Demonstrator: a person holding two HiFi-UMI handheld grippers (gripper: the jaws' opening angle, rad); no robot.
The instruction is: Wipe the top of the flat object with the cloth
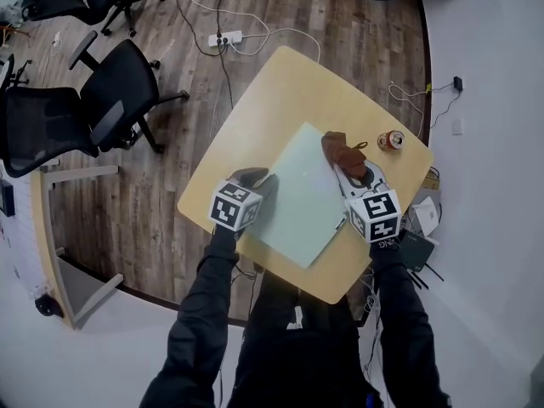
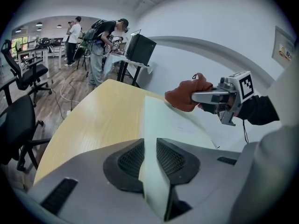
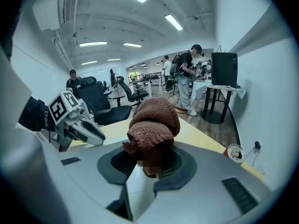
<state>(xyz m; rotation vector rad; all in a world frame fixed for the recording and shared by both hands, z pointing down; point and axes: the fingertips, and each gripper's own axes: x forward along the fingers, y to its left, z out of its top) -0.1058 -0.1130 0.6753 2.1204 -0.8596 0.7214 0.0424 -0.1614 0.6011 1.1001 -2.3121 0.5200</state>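
Observation:
A pale green flat board (image 1: 299,195) lies on the light wooden table (image 1: 280,83). My left gripper (image 1: 252,179) is shut on the board's left edge (image 2: 150,164), which runs between its jaws. My right gripper (image 1: 355,175) is shut on a bunched rust-brown cloth (image 1: 343,154), which rests on the board's far right corner. In the right gripper view the cloth (image 3: 154,123) bulges up out of the jaws. The left gripper view shows the cloth (image 2: 188,94) and the right gripper (image 2: 205,97) over the far end of the board (image 2: 173,122).
A drinks can (image 1: 391,140) stands on the table beyond the cloth, near the far right edge, also seen as a can (image 3: 234,152). Black office chairs (image 1: 81,113) stand to the left. A power strip and cables (image 1: 224,37) lie on the floor. People (image 2: 103,45) stand at desks far off.

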